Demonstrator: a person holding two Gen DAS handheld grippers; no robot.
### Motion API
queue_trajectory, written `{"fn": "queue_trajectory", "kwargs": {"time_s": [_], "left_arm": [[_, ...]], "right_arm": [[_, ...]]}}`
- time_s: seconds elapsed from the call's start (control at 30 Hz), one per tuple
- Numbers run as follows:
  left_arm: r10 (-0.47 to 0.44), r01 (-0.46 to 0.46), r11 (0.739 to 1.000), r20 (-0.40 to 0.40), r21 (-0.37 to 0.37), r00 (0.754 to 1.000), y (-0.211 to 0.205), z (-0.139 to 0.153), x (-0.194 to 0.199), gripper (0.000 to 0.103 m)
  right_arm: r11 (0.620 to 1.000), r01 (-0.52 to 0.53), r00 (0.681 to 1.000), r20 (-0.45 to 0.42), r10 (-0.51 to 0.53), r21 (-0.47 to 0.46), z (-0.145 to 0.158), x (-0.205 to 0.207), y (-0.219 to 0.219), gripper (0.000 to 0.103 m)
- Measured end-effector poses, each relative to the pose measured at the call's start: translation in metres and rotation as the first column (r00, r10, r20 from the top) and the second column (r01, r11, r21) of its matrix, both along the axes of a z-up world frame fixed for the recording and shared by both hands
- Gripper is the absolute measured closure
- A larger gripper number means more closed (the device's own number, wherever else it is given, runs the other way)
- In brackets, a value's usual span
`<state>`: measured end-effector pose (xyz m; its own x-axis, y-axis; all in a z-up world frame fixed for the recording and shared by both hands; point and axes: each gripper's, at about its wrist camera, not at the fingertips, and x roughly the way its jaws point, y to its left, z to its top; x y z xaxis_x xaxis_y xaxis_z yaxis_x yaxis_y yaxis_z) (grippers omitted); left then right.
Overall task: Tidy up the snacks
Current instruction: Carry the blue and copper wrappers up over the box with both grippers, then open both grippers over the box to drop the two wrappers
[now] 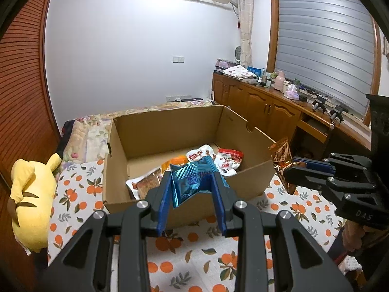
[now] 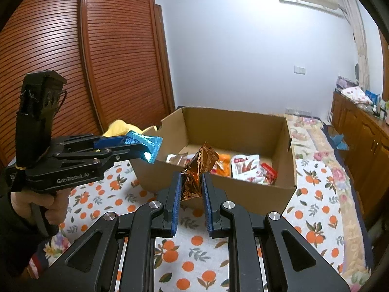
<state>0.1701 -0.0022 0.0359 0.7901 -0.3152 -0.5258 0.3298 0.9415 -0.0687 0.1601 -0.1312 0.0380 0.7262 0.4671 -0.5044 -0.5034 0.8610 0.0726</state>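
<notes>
An open cardboard box (image 1: 170, 126) (image 2: 233, 126) stands on the bed with several snack packets inside (image 1: 226, 158) (image 2: 245, 166). My left gripper (image 1: 192, 182) (image 2: 143, 149) is shut on a blue foil snack packet (image 1: 188, 183) (image 2: 152, 146) and holds it above the box's near edge. My right gripper (image 2: 192, 182) (image 1: 294, 168) is shut on a copper-brown foil snack packet (image 2: 197, 170) (image 1: 282, 158), held just outside the box's right wall in the left wrist view.
A bedsheet with orange fruit print (image 1: 194, 255) (image 2: 194, 255) covers the bed. A yellow plush toy (image 1: 31, 194) lies left of the box. A wooden louvred wardrobe (image 2: 109, 48) stands on the left, a cluttered wooden cabinet (image 1: 267, 104) on the right.
</notes>
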Motion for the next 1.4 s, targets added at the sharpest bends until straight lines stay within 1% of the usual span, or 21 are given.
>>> {"fn": "queue_trajectory", "kwargs": {"time_s": [0.23, 0.3, 0.47, 0.67, 0.77, 0.87, 0.9, 1.03, 1.1, 1.13, 1.17, 1.27, 1.4], "left_arm": [[0.02, -0.02, 1.0, -0.008, 0.004, 1.0, 0.002, 0.001, 0.026, 0.073], [0.023, -0.023, 1.0, -0.023, -0.008, 0.999, 0.004, -0.002, 0.036, 0.073], [0.035, -0.037, 0.999, -0.06, -0.033, 0.998, 0.008, -0.008, 0.056, 0.073], [0.075, -0.077, 0.997, -0.087, -0.014, 0.993, 0.012, -0.021, 0.075, 0.072], [0.094, -0.096, 0.995, -0.104, -0.011, 0.99, 0.016, -0.027, 0.082, 0.069], [0.11, -0.112, 0.994, -0.105, -0.012, 0.988, 0.019, -0.03, 0.084, 0.067], [0.115, -0.117, 0.993, -0.108, -0.013, 0.987, 0.02, -0.031, 0.085, 0.063], [0.126, -0.128, 0.992, -0.105, -0.013, 0.986, 0.022, -0.032, 0.084, 0.061], [0.129, -0.131, 0.991, -0.103, -0.011, 0.986, 0.022, -0.031, 0.082, 0.06], [0.13, -0.132, 0.991, -0.098, -0.009, 0.987, 0.021, -0.03, 0.08, 0.059], [0.131, -0.132, 0.991, -0.091, -0.004, 0.987, 0.021, -0.028, 0.076, 0.059], [0.127, -0.127, 0.992, -0.068, -0.001, 0.99, 0.018, -0.022, 0.063, 0.057], [0.121, -0.121, 0.993, -0.05, 0.003, 0.991, 0.015, -0.011, 0.044, 0.054]], "right_arm": [[1.0, 0.018, 1.0, 0.001, -0.018, -0.009, 0.003, 0.022, 0.002, 0.088], [0.999, 0.027, 1.0, -0.004, -0.027, -0.017, 0.002, 0.031, 0.004, 0.088], [0.999, 0.042, 0.999, -0.031, -0.043, -0.028, -0.002, 0.053, 0.005, 0.088], [0.996, 0.068, 0.995, -0.072, -0.072, -0.064, -0.015, 0.082, 0.01, 0.088], [0.994, 0.08, 0.992, -0.094, -0.087, -0.068, -0.021, 0.092, 0.009, 0.088], [0.993, 0.093, 0.989, -0.112, -0.1, -0.067, -0.026, 0.1, 0.007, 0.088], [0.993, 0.098, 0.987, -0.12, -0.106, -0.07, -0.029, 0.103, 0.007, 0.088], [0.99, 0.11, 0.984, -0.129, -0.12, -0.087, -0.036, 0.108, 0.007, 0.084], [0.99, 0.112, 0.984, -0.132, -0.123, -0.088, -0.038, 0.11, 0.008, 0.084], [0.99, 0.113, 0.983, -0.134, -0.124, -0.088, -0.038, 0.11, 0.008, 0.08], [0.99, 0.112, 0.983, -0.134, -0.123, -0.089, -0.039, 0.109, 0.008, 0.079], [0.989, 0.111, 0.985, -0.122, -0.122, -0.094, -0.035, 0.103, 0.007, 0.079], [0.991, 0.11, 0.989, -0.088, -0.117, -0.079, -0.022, 0.085, 0.004, 0.079]]}}
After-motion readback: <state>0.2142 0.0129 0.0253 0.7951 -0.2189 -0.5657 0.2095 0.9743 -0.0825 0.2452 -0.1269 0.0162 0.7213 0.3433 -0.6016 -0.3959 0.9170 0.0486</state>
